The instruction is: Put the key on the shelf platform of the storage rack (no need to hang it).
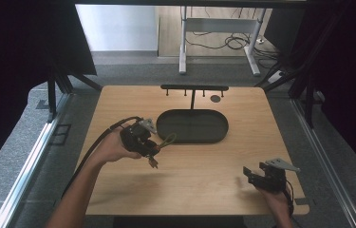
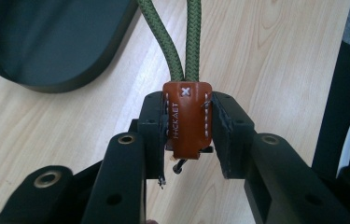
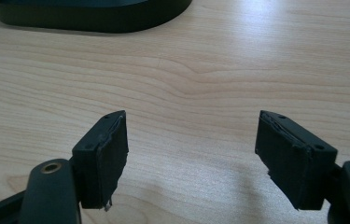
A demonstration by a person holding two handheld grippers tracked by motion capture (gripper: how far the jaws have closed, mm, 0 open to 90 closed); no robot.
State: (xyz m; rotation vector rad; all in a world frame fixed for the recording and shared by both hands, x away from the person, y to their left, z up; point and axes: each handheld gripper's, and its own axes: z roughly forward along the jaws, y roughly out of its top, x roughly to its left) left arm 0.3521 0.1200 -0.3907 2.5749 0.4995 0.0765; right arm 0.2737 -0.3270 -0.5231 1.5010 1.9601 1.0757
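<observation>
Two fingers of the left gripper (image 2: 189, 133) pinched the keychain's (image 2: 186, 119) leather tab above the desk (image 1: 204, 161), beside the tray (image 1: 192, 126). Right gripper (image 3: 191, 158) stood spread, empty. The narrow tab could probably slip out if the loop caught the tray's rim.

The counter (image 1: 204, 161) is pale wood with a soft, wavy grain. On it sits a dark, near-black oval tray (image 1: 192, 126) with a matte finish. The left tool (image 2: 187, 140) is black with brass-coloured rivets, and it pinches a tan-brown leather tab (image 2: 187, 119) edged in white stitching, with a white cross stitch on top and pale lettering down its face. From the tab rises an olive-green braided cord (image 2: 176, 42). The right tool (image 3: 192, 154) is black too, brass rivets again. The floor (image 1: 128, 76) around is grey.
</observation>
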